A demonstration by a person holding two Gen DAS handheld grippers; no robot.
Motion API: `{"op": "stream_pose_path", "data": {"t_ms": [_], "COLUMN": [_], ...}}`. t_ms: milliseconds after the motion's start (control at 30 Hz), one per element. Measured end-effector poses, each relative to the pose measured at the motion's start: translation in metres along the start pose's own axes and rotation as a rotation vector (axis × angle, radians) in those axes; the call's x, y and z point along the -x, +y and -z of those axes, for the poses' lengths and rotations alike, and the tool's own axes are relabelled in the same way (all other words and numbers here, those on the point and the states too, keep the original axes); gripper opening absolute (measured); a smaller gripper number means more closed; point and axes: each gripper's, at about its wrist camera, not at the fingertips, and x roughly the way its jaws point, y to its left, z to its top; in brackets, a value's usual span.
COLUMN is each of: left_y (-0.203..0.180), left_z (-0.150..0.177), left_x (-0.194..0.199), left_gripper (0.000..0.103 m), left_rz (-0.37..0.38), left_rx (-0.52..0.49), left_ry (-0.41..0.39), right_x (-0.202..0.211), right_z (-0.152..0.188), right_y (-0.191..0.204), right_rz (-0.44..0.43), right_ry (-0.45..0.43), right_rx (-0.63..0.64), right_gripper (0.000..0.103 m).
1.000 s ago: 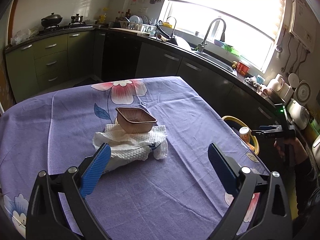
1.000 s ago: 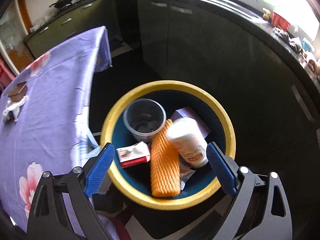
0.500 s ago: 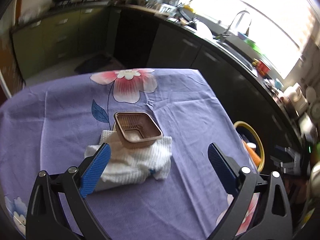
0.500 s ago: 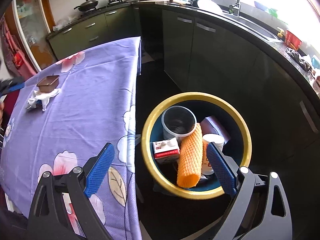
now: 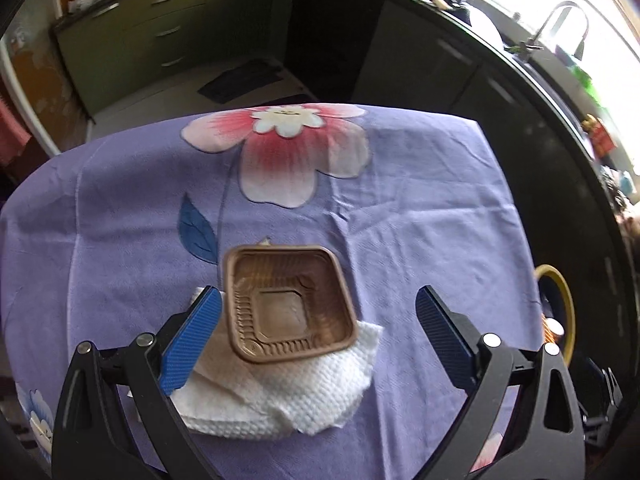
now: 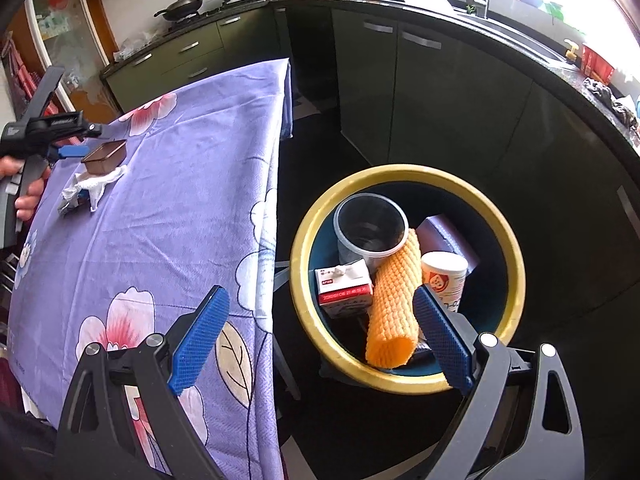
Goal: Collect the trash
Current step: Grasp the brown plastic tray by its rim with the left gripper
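A brown plastic tray rests on a crumpled white paper towel on the purple flowered tablecloth. My left gripper hovers open just above them, its left pad beside the tray's left edge. In the right wrist view the same tray and towel lie far left, with the left gripper beside them. My right gripper is open and empty above the yellow-rimmed bin. The bin holds a clear cup, a milk carton, an orange foam sleeve and a paper cup.
The bin stands on the floor off the table's right edge. Dark kitchen cabinets and a counter with a sink run behind it. A hand holds the left gripper's handle. A stove with pans is at the back.
My left gripper has moved forward and down over the tray and towel. My right gripper has drawn back from the bin, so the table now shows on its left.
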Motion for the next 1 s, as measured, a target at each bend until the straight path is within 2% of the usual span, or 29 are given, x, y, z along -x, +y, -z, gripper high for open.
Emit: {"op": "stream_pose_path", "data": {"t_ms": [67, 167, 300, 467, 500, 567, 667, 1000], "left_y": [0.006, 0.016, 0.03, 0.036, 0.036, 0.036, 0.034, 0.016], "left_z": [-0.004, -0.008, -0.009, -0.006, -0.006, -0.006, -0.007, -0.007], "left_x": [0.001, 0.0, -0.012, -0.028, -0.029, -0.028, -0.025, 0.005], "left_gripper": [0.09, 0.079, 0.066, 0.034, 0.032, 0.018, 0.005, 0.004], "left_rz": [-0.027, -0.061, -0.084, -0.098, -0.101, -0.11, -0.117, -0.096], "left_rx": [0.023, 0.044, 0.058, 0.047, 0.039, 0.03, 0.008, -0.068], "left_ry": [-0.006, 0.002, 0.055, 0.11, 0.111, 0.102, 0.082, 0.005], "right_x": [-0.002, -0.005, -0.01, -0.013, -0.013, -0.013, -0.012, -0.006], "right_z": [0.002, 0.004, 0.005, 0.005, 0.005, 0.006, 0.007, 0.009], "right_y": [-0.001, -0.003, -0.004, -0.003, -0.003, -0.003, -0.005, -0.004], "right_rz": [-0.006, -0.019, -0.033, -0.046, -0.047, -0.047, -0.044, -0.05], "right_ry": [0.002, 0.004, 0.009, 0.011, 0.011, 0.011, 0.01, -0.007], "right_rx": [0.003, 0.0, -0.005, -0.001, 0.0, 0.001, -0.006, -0.004], "right_gripper": [0.092, 0.092, 0.092, 0.092, 0.092, 0.092, 0.092, 0.092]}}
